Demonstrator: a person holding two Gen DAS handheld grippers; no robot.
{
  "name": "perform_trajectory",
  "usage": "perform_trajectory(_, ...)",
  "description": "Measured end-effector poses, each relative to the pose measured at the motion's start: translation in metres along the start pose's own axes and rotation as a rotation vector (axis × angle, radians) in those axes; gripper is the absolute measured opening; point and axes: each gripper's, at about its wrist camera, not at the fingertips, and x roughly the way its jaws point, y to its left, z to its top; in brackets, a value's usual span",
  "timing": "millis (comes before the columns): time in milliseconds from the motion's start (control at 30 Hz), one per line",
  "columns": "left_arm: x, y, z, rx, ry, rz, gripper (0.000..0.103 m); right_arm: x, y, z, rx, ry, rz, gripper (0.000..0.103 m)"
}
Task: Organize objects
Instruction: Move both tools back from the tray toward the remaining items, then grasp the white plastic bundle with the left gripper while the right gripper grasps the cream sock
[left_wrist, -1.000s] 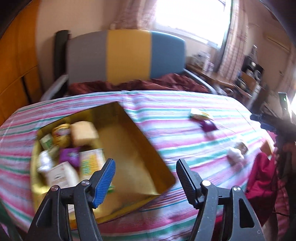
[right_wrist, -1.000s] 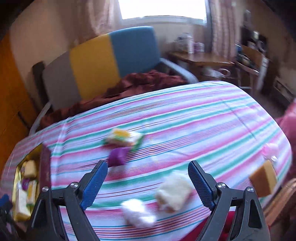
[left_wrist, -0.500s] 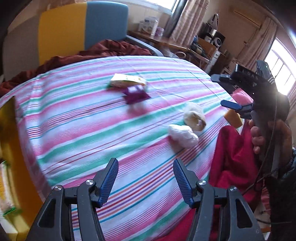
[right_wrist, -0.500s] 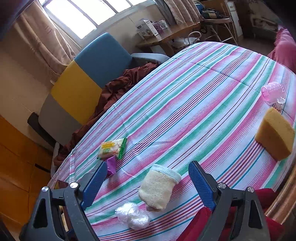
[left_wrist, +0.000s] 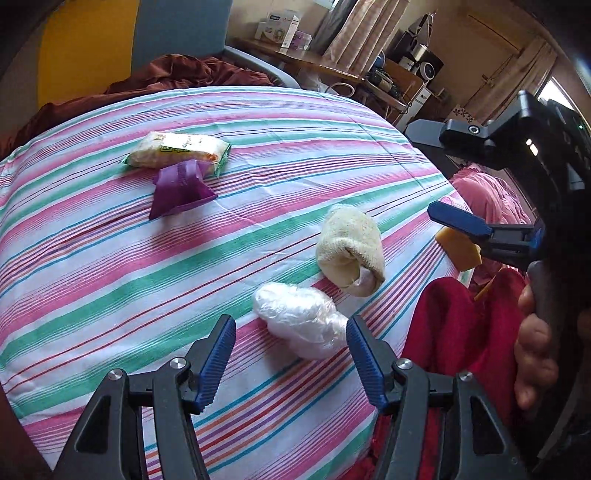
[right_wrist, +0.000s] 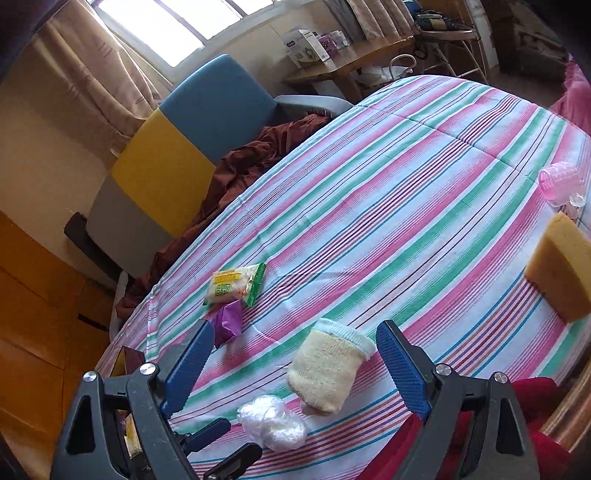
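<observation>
our left gripper (left_wrist: 291, 356) hangs open over the striped pink, green and white bedcover (left_wrist: 110, 258), its blue pads either side of the crumpled clear plastic bundle (left_wrist: 301, 319) without touching it. our right gripper (right_wrist: 295, 363) is open above the rolled cream knitted sock (right_wrist: 327, 367). beyond lie the folded purple foil pouch (left_wrist: 179, 188) and the green-edged snack packet (left_wrist: 177, 151), touching each other.

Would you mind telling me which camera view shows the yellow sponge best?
The right wrist view: the yellow sponge lies whole and unobstructed near the bed's edge. In the left wrist view only a corner of it shows, mostly hidden behind the right gripper.
</observation>
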Motion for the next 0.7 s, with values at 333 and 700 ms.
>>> perform_trajectory(333, 0.018, 0.008, -0.003, 0.062, -0.047, -0.005, 0.043, 0.001, -0.001, 0.001, 0.006, 0.014, -0.008, 0.090)
perform_trajectory(700, -0.039, 0.060, -0.062, 0.041, -0.120, 0.066, 0.043, 0.026, -0.005, 0.002, 0.036, 0.154, -0.065, 0.090)
